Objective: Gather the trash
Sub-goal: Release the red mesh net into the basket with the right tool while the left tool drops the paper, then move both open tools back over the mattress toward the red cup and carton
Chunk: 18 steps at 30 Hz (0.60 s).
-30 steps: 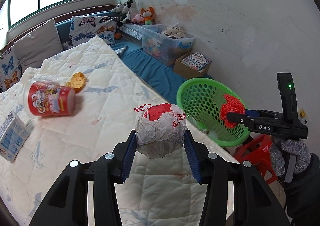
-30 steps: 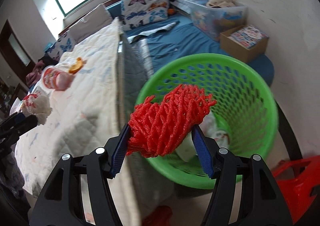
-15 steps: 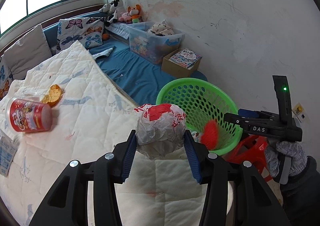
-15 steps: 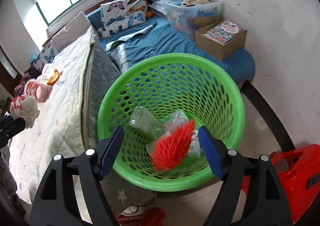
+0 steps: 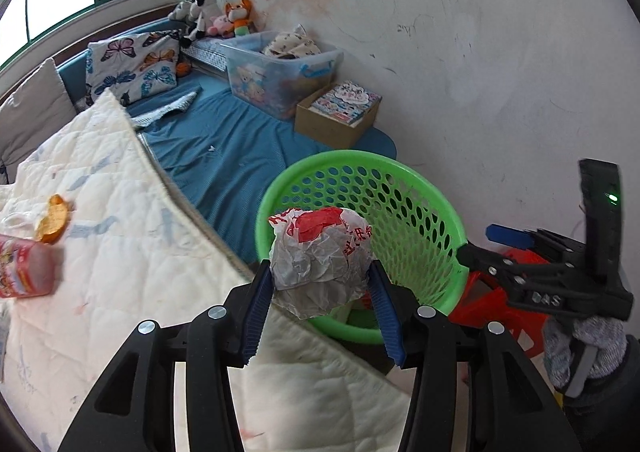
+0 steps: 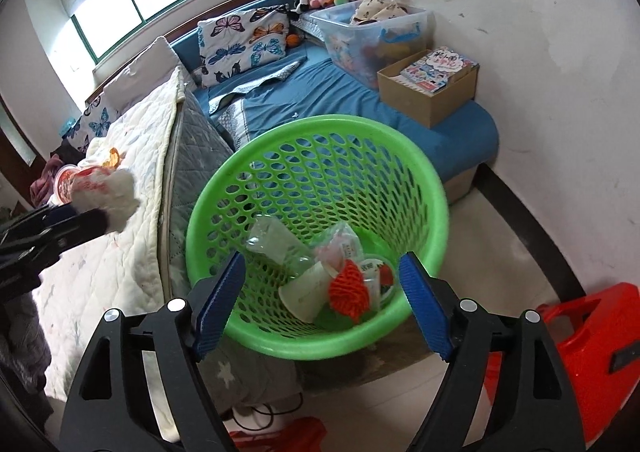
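The paper ball [image 5: 320, 256] hides part of the green basket [image 5: 424, 212] in the left wrist view, so the trash inside can't be seen there. The red cup [image 5: 24, 272] is cut off at the pic's left edge & blurry. In the right wrist view the paper ball is a blur, and so is the left gripper [image 6: 100, 222] under it. The red stool [image 6: 580, 332] runs off the right edge. Words on the book [image 6: 438, 68] are too small to read.
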Tool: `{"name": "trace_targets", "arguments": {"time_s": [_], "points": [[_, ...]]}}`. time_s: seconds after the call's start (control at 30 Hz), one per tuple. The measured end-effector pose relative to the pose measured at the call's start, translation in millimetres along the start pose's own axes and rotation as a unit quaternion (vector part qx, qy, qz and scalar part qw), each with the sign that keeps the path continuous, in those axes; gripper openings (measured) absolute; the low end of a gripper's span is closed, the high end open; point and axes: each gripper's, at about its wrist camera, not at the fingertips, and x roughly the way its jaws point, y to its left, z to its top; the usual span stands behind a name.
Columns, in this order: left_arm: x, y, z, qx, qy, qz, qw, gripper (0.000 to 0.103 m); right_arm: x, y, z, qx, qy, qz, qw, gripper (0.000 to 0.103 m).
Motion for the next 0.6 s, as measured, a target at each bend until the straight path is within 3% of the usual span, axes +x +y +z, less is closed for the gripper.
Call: {"name": "trace_targets", "arguments": {"time_s": [0.27,0.5,0.6], "points": [[30.1,-20.2,17.5,0.0,0.021,-0.011,0.9997,0.053,-15.9,-15.2,-9.1,0.016,-0.011,0.007,1.0,0.08],[39.3,-25.6,21.6,-0.009,0.025,-0.024,0.9993,0.072,-21.5,-20.7,-12.8,0.022,-0.013,0.005,1.0,0.08],[34.5,-25.1,18.6,-0.007,0.021,-0.027,0.9994,0.072,-22.2,-21.3,-12.8,0.026,-0.013,0.008,1.0,0.08]]}}
